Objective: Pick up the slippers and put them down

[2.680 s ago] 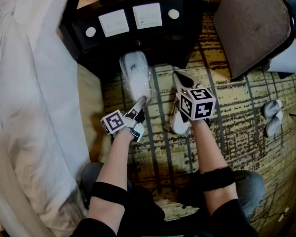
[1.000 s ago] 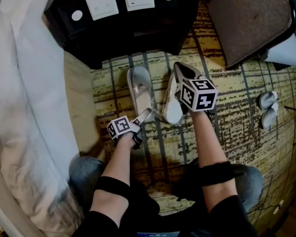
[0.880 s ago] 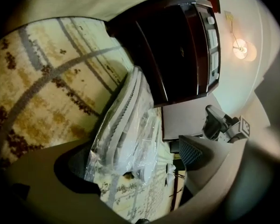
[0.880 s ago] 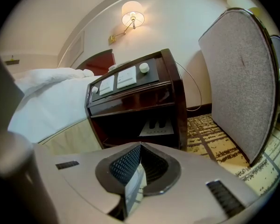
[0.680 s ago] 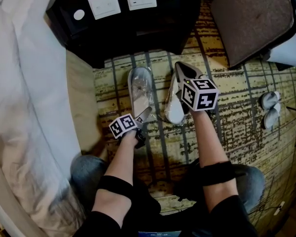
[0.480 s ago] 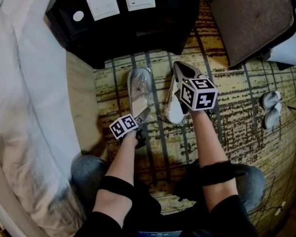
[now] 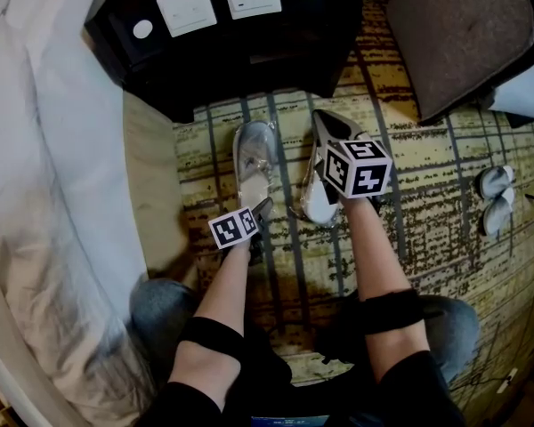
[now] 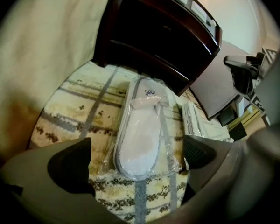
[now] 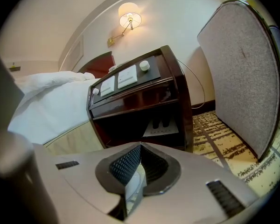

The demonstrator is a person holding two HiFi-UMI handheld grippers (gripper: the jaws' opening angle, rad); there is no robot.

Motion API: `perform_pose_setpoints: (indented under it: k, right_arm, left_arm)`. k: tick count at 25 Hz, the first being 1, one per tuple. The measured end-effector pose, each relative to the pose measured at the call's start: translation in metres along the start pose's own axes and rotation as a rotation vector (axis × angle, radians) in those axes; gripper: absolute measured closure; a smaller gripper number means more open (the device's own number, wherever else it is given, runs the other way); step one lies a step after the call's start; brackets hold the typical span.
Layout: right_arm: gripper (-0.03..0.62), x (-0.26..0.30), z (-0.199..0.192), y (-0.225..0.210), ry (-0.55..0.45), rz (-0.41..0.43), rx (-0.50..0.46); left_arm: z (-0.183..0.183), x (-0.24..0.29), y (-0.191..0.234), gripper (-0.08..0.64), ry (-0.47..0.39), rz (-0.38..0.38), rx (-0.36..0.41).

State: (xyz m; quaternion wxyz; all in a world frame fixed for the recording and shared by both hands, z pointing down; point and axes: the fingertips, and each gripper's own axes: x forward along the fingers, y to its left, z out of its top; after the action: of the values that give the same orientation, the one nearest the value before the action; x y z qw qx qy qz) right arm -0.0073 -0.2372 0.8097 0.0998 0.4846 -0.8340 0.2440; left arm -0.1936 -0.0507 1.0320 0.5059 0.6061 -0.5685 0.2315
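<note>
One white slipper in clear plastic wrap (image 7: 254,160) lies flat on the patterned carpet, toe towards the nightstand. My left gripper (image 7: 261,212) hovers just behind its heel. Its jaws have just been opening and stand wide apart. In the left gripper view the slipper's (image 8: 139,134) heel sits between the left gripper's (image 8: 136,157) jaws, with no pad touching it. My right gripper (image 7: 331,132) is shut on the second wrapped slipper (image 7: 316,198), which hangs on edge below it. In the right gripper view the right gripper's (image 9: 139,149) pads pinch that slipper (image 9: 133,185).
A dark nightstand (image 7: 240,52) with a switch panel stands just beyond the slippers. A bed with white bedding (image 7: 44,149) fills the left. A brown cushioned chair (image 7: 463,34) is at the upper right. Another pair of slippers (image 7: 496,198) lies on the carpet at the far right.
The left slipper was drawn out from the nightstand and now lies flat on the carpet. The left gripper has rolled and slid back a little behind its heel. The right gripper has barely moved.
</note>
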Motion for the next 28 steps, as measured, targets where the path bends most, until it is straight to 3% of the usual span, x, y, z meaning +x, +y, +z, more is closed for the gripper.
perform_pose_setpoints:
  k: [4,9,14,20,28]
  right_arm:
    - [0.591,0.003,-0.007,0.002,0.011,0.004,0.015]
    - [0.591,-0.006,-0.004,0.009,0.058,0.012,0.048]
    - [0.591,-0.053,0.019,0.031,0.168,0.0,0.057]
    - [0.591,-0.133,0.093,0.071,0.241,-0.022,0.062]
    - [0.591,-0.253,0.228,0.15,0.281,-0.043,0.054]
  left_arm:
    - [0.008,-0.004,-0.001,-0.034,-0.024,0.028,0.068]
    - [0.035,-0.034,-0.022,0.266,-0.092,0.026,0.221]
    - [0.068,-0.121,-0.055,0.558,-0.131,0.065,0.331]
    - [0.109,-0.25,-0.11,0.558,-0.149,0.043,0.349]
    - [0.182,-0.458,-0.184,0.558,-0.207,-0.005,0.375]
